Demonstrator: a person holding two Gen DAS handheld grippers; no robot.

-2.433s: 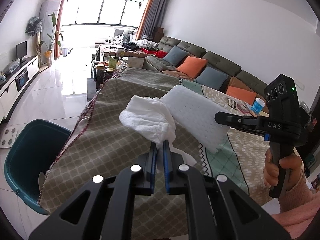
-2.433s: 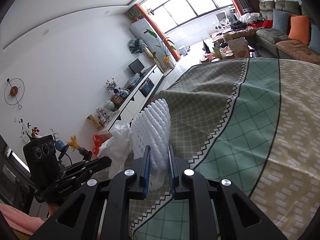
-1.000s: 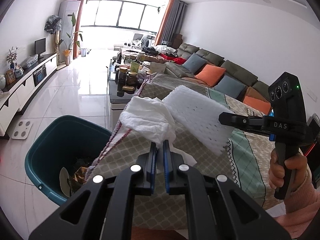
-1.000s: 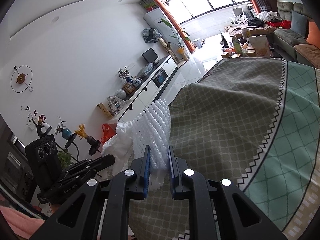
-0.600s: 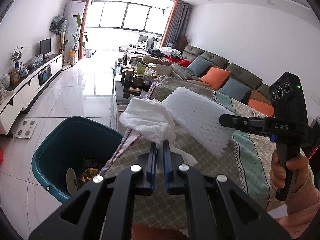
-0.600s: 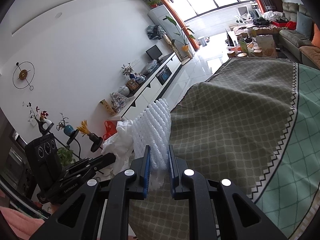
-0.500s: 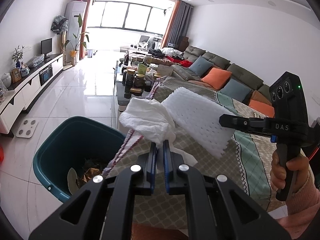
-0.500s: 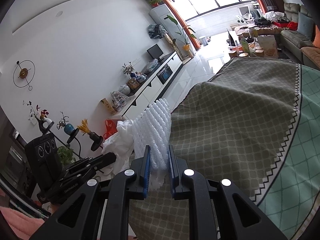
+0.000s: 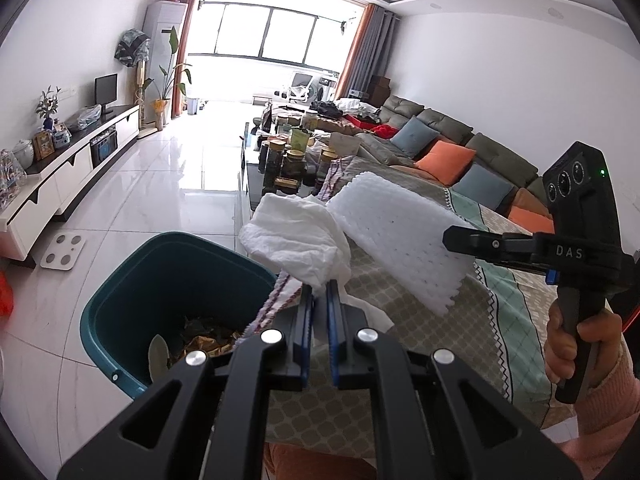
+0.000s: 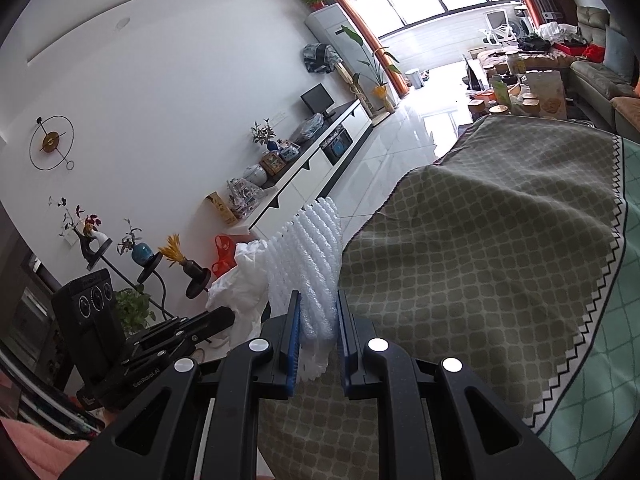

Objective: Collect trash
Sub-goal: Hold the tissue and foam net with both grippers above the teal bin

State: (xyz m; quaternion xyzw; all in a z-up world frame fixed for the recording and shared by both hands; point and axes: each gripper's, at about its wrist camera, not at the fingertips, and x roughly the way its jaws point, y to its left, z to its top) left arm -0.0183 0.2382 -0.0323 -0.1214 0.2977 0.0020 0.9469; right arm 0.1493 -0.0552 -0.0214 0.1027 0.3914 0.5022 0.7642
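Two grippers hold trash: the left gripper (image 9: 316, 300) has its fingers closed on a crumpled tissue (image 9: 294, 242) at frame centre, right of the teal bin (image 9: 132, 280); the right gripper (image 10: 316, 328) pinches white foam netting (image 10: 308, 256) above the patterned cloth (image 10: 480, 260).

So the right hand-held gripper (image 10: 317, 334) is pinching a white, ribbed foam net sleeve (image 10: 308, 256) between its blue pads, over the edge of the table's olive-and-green patterned cloth (image 10: 480, 248). The left hand-held gripper (image 10: 218, 320) is sitting just beside it, holding a crumpled white tissue (image 10: 240, 280).
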